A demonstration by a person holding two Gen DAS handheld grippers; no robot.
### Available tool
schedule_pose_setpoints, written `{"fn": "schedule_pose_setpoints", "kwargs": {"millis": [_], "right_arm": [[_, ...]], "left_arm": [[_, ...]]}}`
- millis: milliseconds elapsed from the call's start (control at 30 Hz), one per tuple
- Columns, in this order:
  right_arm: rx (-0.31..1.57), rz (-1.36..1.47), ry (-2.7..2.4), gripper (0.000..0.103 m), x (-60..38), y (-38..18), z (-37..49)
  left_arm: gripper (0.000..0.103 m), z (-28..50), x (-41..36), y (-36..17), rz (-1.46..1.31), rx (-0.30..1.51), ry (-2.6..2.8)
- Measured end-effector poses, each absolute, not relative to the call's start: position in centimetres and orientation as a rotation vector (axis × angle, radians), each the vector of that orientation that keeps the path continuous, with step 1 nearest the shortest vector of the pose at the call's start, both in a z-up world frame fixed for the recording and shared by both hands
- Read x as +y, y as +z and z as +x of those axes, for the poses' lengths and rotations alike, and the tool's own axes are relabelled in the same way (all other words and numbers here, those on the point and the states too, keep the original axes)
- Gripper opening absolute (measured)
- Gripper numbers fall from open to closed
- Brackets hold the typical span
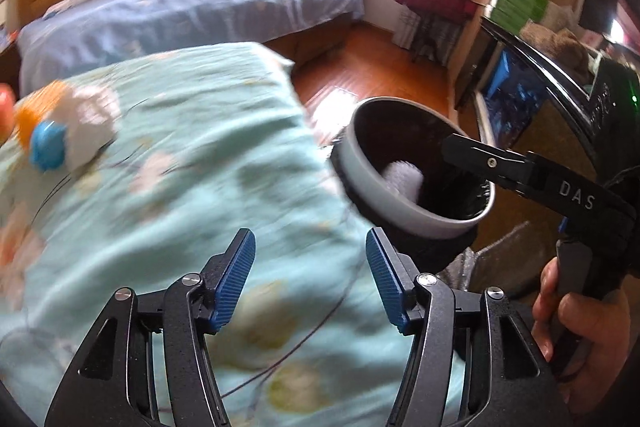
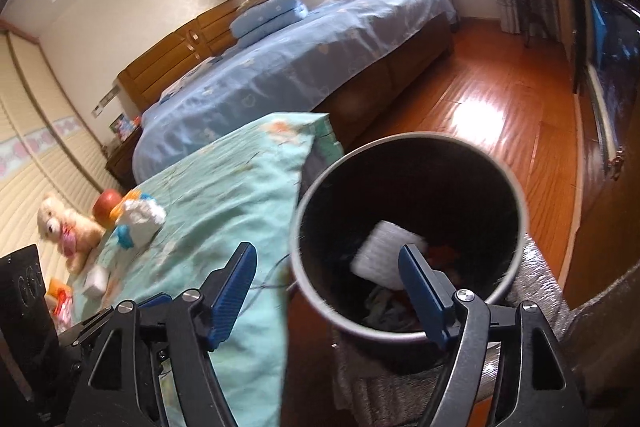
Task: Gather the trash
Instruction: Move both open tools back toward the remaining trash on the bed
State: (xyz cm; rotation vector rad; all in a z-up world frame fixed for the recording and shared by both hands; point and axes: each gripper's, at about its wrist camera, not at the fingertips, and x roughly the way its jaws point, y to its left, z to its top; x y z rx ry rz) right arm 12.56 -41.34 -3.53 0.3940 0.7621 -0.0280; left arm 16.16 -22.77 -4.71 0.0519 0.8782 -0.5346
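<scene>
The left claw [image 1: 310,277] is hanging wide apart over the green blanket [image 1: 192,195] and holding nothing. The right claw [image 2: 328,291] is also spread apart and empty, sitting just above the round bin [image 2: 408,239] beside the blanket. A white tissue [image 2: 384,259] is lying inside the bin, and more white trash [image 2: 140,219] is sitting on the blanket near a teddy bear [image 2: 66,227].
</scene>
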Motion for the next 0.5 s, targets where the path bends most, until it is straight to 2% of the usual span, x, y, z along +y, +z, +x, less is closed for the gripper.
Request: {"fn": "schedule_pose_setpoints", "kwargs": {"millis": [500], "right_arm": [[0.832,0.303,0.132,0.088,-31.6,-4.2,14.2]], "left_arm": [[0.06,15.3,-10.5,-5.3,-0.108,0.877,-0.314]]}}
